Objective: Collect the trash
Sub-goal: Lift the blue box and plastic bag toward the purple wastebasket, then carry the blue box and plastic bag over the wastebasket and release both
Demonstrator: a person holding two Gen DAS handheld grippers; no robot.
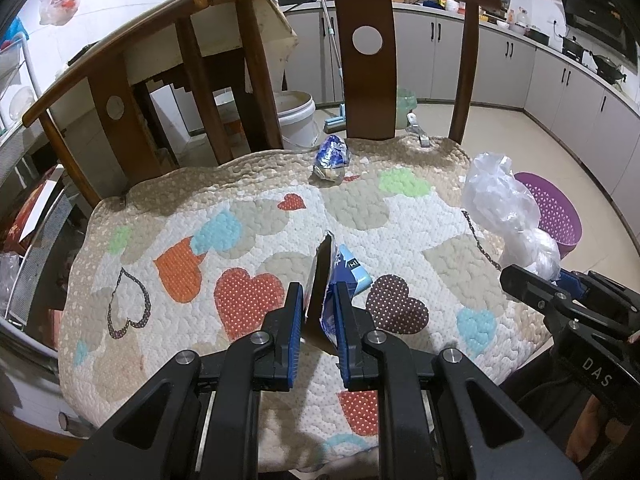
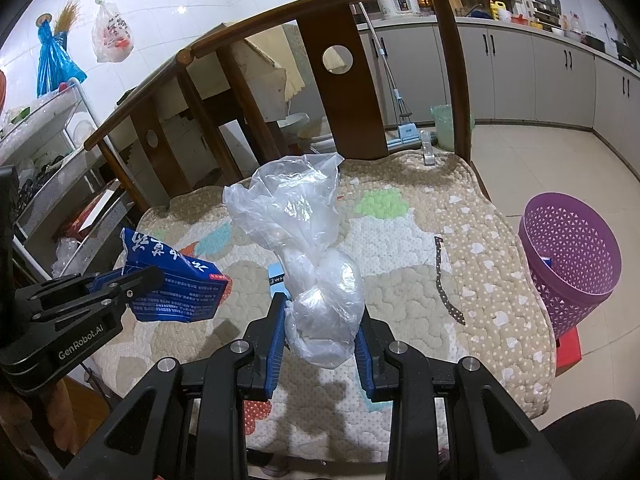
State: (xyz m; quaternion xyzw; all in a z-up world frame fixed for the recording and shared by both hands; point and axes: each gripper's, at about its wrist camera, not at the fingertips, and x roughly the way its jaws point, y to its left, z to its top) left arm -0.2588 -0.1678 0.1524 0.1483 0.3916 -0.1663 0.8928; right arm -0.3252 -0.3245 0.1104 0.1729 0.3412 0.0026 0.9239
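Bright, sharp, fisheye-warped edges

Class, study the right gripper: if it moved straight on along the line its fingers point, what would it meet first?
The right gripper, shut on a clear plastic bag, points down toward the quilted chair cushion. It would probably meet the cushion's middle first, though depth is hard to judge.

1. A quilted heart-print cushion (image 1: 248,216) is covering the wooden chair (image 1: 364,80) seat.
2. A crumpled blue-and-silver wrapper (image 1: 331,158) is lying at the cushion's 12 o'clock edge.
3. A light-blue box (image 1: 354,270) is resting near the centre.
4. A purple basket (image 2: 568,256) is standing on the tiled floor (image 2: 532,160), at 3 o'clock.
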